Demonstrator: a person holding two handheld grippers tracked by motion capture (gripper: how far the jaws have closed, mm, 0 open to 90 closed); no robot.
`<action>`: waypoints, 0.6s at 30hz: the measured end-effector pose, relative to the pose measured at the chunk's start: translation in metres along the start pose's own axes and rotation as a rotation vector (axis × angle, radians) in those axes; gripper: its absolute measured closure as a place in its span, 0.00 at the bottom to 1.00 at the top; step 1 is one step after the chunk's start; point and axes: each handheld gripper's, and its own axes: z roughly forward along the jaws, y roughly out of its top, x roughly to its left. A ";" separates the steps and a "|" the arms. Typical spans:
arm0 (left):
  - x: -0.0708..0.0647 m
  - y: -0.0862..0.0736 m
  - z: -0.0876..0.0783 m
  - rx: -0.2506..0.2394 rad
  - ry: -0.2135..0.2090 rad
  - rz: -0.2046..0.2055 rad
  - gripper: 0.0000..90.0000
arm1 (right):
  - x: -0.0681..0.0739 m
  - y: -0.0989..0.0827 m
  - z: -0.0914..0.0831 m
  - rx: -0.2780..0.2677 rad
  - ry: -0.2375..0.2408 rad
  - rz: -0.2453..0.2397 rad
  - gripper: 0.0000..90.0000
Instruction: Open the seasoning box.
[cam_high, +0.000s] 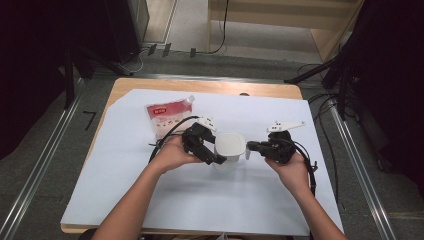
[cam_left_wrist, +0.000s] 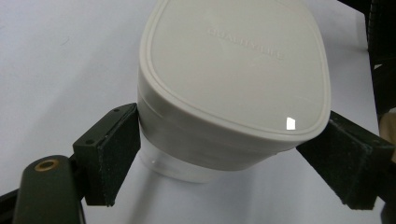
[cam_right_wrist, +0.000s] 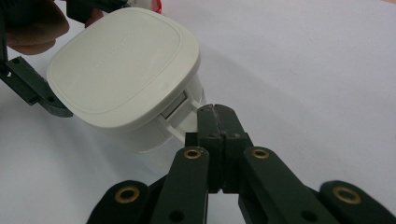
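Your right gripper (cam_right_wrist: 215, 109) had its jaws pressed flat together, tips at the small latch tab (cam_right_wrist: 180, 108) on the side of the white tub (cam_right_wrist: 123, 70); whether the tab was pinched between the tips or merely touched, you could not tell. From the high view that gripper (cam_high: 248, 146) came in level from the right, just beside the tub (cam_high: 230, 150).

Your left gripper (cam_left_wrist: 219, 149) clamped the tub (cam_left_wrist: 233, 74) from the other side, one pad on each flank just under the lid's rim, so the tub sat tilted with its lid facing the camera. From above, the left gripper (cam_high: 216, 159) reached across the tub's near side.

The tub stood near the middle of the white sheet (cam_high: 150, 190) covering the table (cam_high: 200, 86). Farther back and to the left lay a red-and-white pouch (cam_high: 169, 116), flat on the sheet, well apart from the tub.
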 end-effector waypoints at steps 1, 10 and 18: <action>-0.001 0.001 0.000 0.001 0.006 0.001 0.17 | 0.000 0.000 0.000 0.001 -0.002 0.000 1.00; -0.002 0.002 -0.003 -0.007 0.007 -0.001 0.17 | 0.001 0.000 0.000 0.000 -0.010 -0.006 1.00; -0.005 0.005 -0.007 -0.004 0.025 0.012 0.19 | 0.003 0.000 0.000 0.005 -0.014 -0.009 1.00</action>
